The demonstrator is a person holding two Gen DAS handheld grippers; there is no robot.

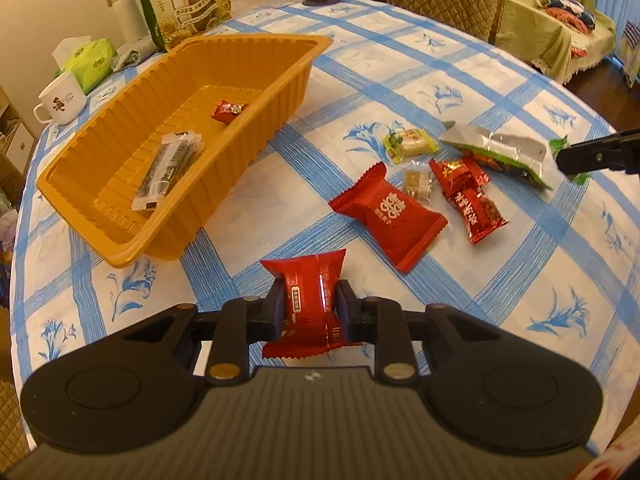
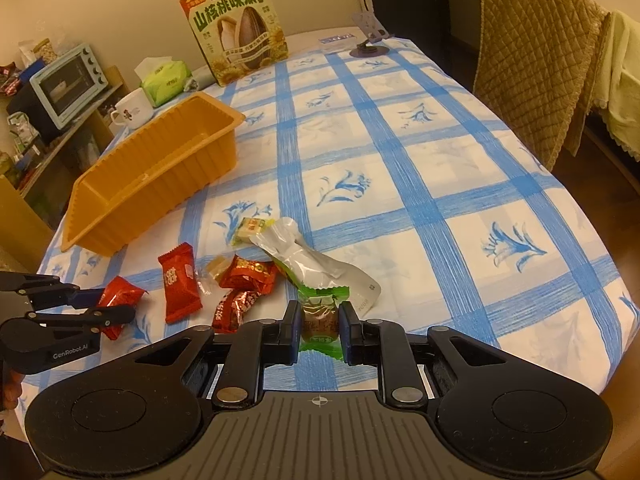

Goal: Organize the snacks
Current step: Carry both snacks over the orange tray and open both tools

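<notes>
- here the left tool [image 1: 310,304] is nearly closed, its pads squeezing a red snack packet [image 1: 308,300] at the waist, just above the table [image 1: 480,92].
- the right tool [image 2: 319,326] is likewise pinched onto a green-wrapped sweet [image 2: 320,316], its brown middle between the pads.
- loose snacks lie between them: a red pillow pack [image 1: 390,216], two shiny red sweets [image 1: 466,184], a yellow-green sweet [image 1: 408,142] and a silver pouch [image 1: 500,150].
- the orange tray [image 1: 256,128] sits just beside the pile, with a dark bar [image 1: 168,168] and a small red sweet [image 1: 228,110] inside.
- a seed bag [image 2: 240,32] reads "山核桃味瓜子"; the left tool's body reads "genrobot.ai".
</notes>
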